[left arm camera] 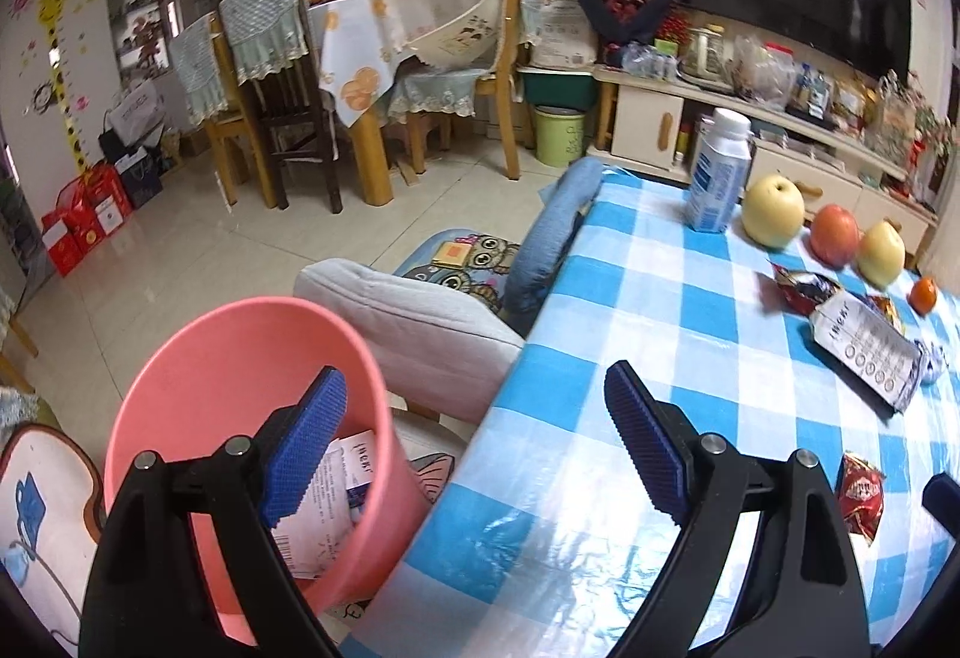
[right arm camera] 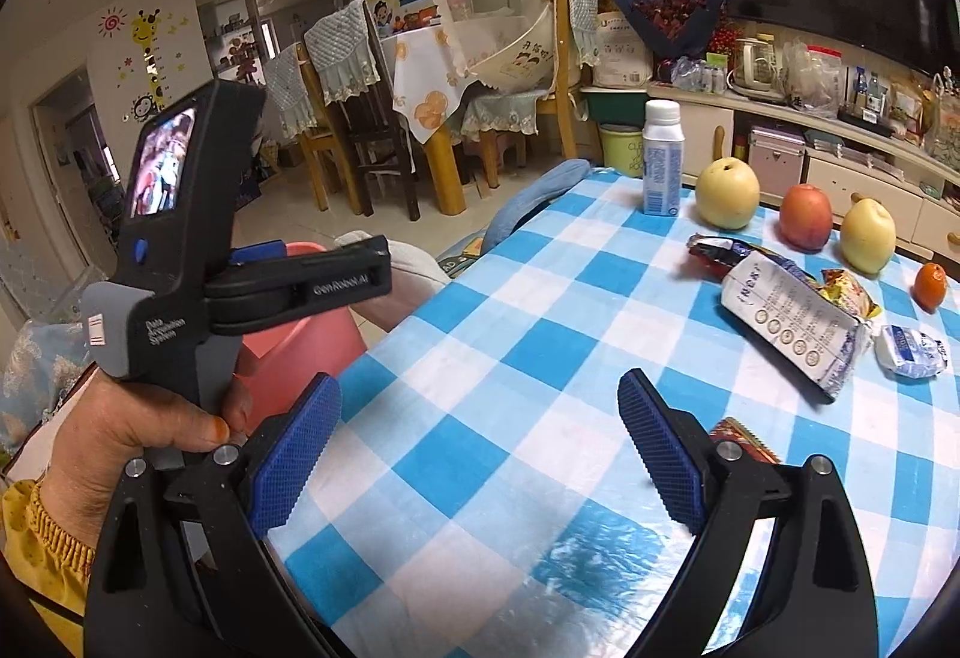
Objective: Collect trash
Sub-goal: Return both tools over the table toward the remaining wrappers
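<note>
Left fingers (left arm camera: pixel 474 442) spread, empty, above pink bin (left arm camera: pixel 180 388) for dropping; right fingers (right arm camera: pixel 480 454) spread toward tabletop (right arm camera: pixel 510 328) wrappers (right arm camera: pixel 792 322).

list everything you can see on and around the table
bin: 1, pink, on floor beside table, paper inside
table: 1, blue-white check cloth
bottle: 1, white-blue, upright at far edge
pears: 2, yellow, either side of apple
apple: 1, red, far side
orange: 1, small, right end of the fruit row
white wrapper: 1, flat, right of centre
red wrapper: 1, near edge
foil packet: 1, white-blue, right
left tongs: open, over bin and table edge
right tongs: open, over table
</note>
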`<state>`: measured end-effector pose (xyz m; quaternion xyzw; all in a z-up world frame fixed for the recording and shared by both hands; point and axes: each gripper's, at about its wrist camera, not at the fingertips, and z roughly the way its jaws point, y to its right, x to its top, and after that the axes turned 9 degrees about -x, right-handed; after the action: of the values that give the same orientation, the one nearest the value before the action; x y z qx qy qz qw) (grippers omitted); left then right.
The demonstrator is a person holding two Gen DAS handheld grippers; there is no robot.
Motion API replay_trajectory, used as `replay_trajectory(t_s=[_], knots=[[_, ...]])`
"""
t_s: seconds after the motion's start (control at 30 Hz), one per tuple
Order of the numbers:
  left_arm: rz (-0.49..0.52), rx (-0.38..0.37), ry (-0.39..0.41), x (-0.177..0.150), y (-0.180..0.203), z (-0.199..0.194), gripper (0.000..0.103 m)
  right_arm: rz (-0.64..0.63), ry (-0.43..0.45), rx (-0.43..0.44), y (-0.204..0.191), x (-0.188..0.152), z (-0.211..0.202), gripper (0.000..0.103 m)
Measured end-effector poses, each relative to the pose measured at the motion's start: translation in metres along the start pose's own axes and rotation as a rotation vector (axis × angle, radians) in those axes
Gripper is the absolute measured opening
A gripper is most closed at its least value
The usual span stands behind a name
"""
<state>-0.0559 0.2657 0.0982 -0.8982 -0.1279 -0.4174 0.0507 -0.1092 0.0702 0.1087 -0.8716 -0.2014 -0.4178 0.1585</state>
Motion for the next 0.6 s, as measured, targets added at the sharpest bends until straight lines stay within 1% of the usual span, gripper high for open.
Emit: replay_trajectory(t_s=[0.3,0.6], knots=[[0.079,-0.014,-0.009,-0.003,0.032,0.007,0.088,0.024,0.011,-0.015,0.026,-0.003,-0.011,0.093],[0.141,-0.063,-0.015,-0.010,0.062,0.011,0.088,0.040,0.027,-0.037,0.049,-0.006,-0.024,0.093]])
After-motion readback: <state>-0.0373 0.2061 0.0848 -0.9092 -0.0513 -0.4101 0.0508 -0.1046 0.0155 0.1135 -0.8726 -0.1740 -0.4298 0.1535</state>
